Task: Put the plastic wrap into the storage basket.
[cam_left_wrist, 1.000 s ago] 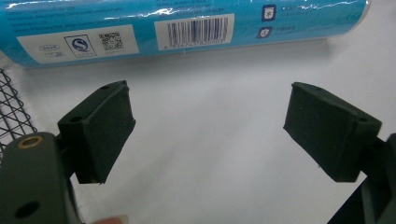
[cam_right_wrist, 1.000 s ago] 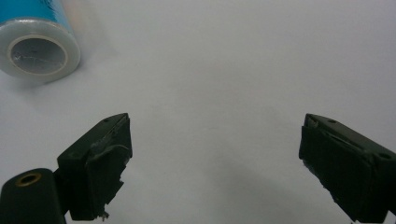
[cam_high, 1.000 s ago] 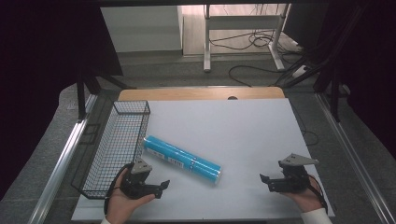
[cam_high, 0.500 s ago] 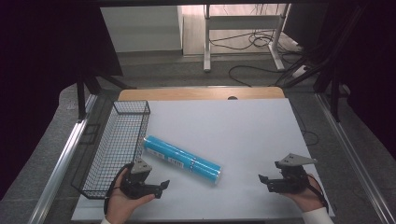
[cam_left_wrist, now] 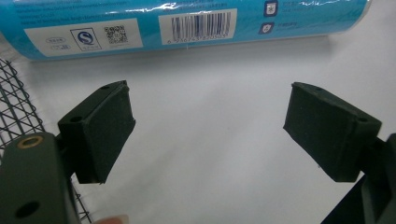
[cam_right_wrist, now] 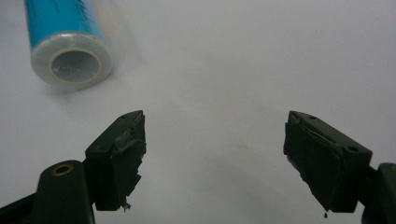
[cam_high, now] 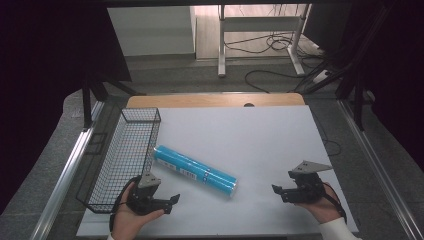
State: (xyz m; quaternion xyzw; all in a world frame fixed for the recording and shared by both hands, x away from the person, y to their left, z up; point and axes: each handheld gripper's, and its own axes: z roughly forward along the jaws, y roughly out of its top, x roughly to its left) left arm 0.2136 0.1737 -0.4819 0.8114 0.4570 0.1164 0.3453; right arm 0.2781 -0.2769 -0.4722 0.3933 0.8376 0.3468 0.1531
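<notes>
White sheeting covers the worktop (cam_high: 250,135), with a bare wooden strip at its far edge. At lower left of the high view the left gripper (cam_high: 167,202) rests with fingers spread wide, empty; at lower right the right gripper (cam_high: 280,191) is likewise wide apart, holding nothing. Between them lies a blue wrapped roll (cam_high: 195,171), beside a black wire basket (cam_high: 125,150). Its barcode label (cam_left_wrist: 196,25) reads in the left gripper view, its hollow core end (cam_right_wrist: 74,65) in the right. Beyond, cables (cam_high: 270,45) trail over grey floor.
</notes>
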